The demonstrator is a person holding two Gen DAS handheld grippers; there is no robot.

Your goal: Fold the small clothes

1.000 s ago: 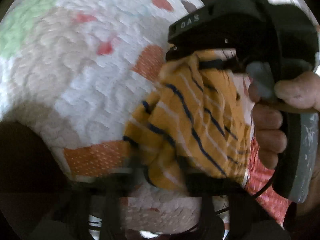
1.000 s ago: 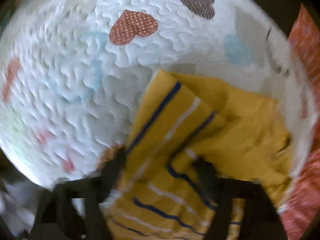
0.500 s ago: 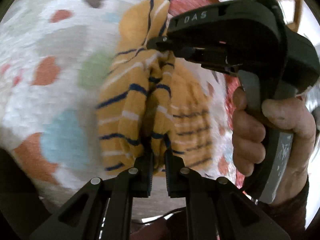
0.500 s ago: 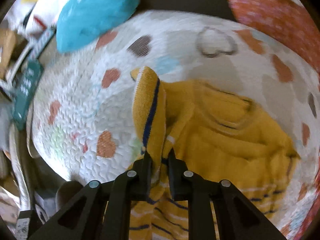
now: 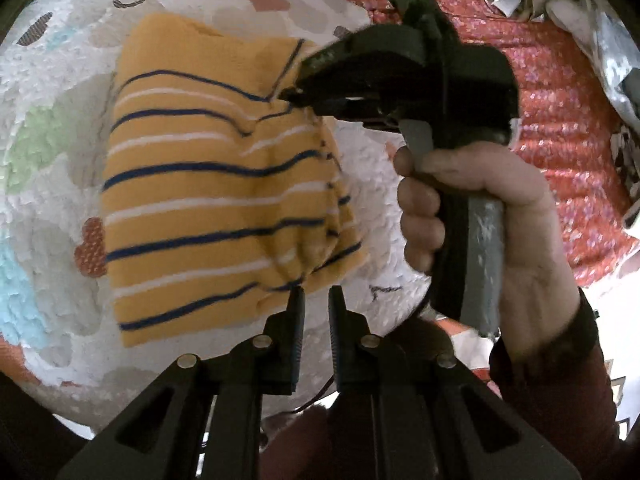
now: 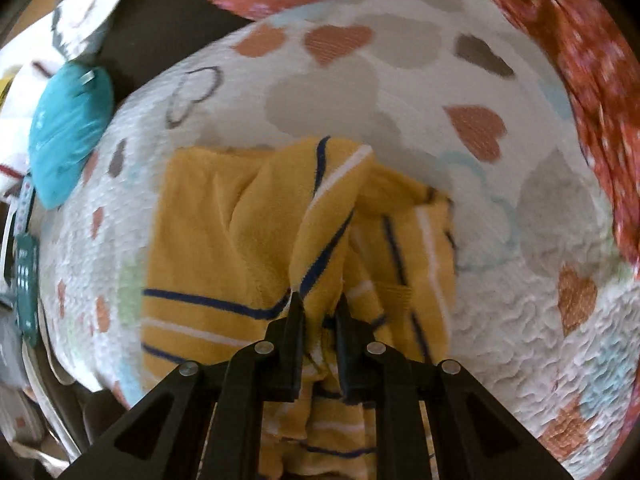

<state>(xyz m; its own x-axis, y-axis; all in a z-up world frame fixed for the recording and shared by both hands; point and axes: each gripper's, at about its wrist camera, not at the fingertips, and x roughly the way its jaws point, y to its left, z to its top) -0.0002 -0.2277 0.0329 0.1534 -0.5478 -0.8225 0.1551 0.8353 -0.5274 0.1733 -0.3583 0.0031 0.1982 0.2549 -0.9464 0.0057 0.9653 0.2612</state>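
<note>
A small yellow garment with navy and white stripes [image 5: 208,192] lies folded over on a white quilted mat with heart patches [image 5: 52,184]. My left gripper [image 5: 316,294] sits at the garment's near right corner; its jaws stand slightly apart and the cloth is just outside them. My right gripper [image 6: 318,300] is shut on a bunched fold of the garment [image 6: 320,216] and holds that edge up. In the left wrist view the right gripper [image 5: 296,94] pinches the far right edge of the garment.
A red floral blanket [image 5: 560,120] lies right of the mat, with crumpled silver wrapping [image 5: 592,20] at the far right. A teal pouch [image 6: 68,132] and a green remote [image 6: 26,284] lie off the mat's left edge.
Both grippers carried the garment's edge across and laid it flat, stripes now on top. My left gripper, shut on the cloth half a second ago, has let go.
</note>
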